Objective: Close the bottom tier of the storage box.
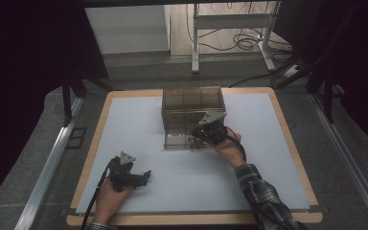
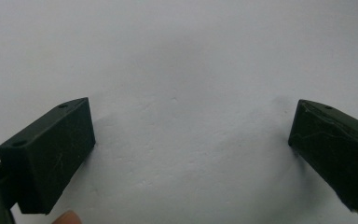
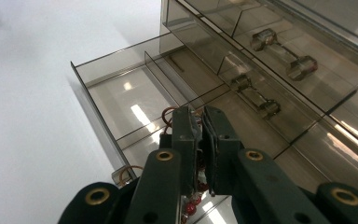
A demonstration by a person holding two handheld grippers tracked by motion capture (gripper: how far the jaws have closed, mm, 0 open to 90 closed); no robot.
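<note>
A smoky clear drawer cabinet (image 1: 191,103) stands at the middle back of the white mat. Its bottom drawer (image 1: 177,142) is pulled out toward me; in the right gripper view its thin front wall (image 3: 93,116) and a divider show. My right gripper (image 1: 203,135) hangs over the drawer's right part, jaws pressed together (image 3: 201,114) on a red beaded string (image 3: 193,204), with a red loop (image 3: 167,115) beside the left jaw. My left gripper (image 1: 146,175) lies on the mat at the front left, open (image 2: 191,140), nothing between its jaws.
Two upper drawers are closed, each with a clear bar handle (image 3: 284,52) (image 3: 255,96). The white mat (image 1: 268,158) lies on a wooden table with its edge (image 1: 191,219) near me. A desk frame and cables (image 1: 249,40) stand on the floor beyond.
</note>
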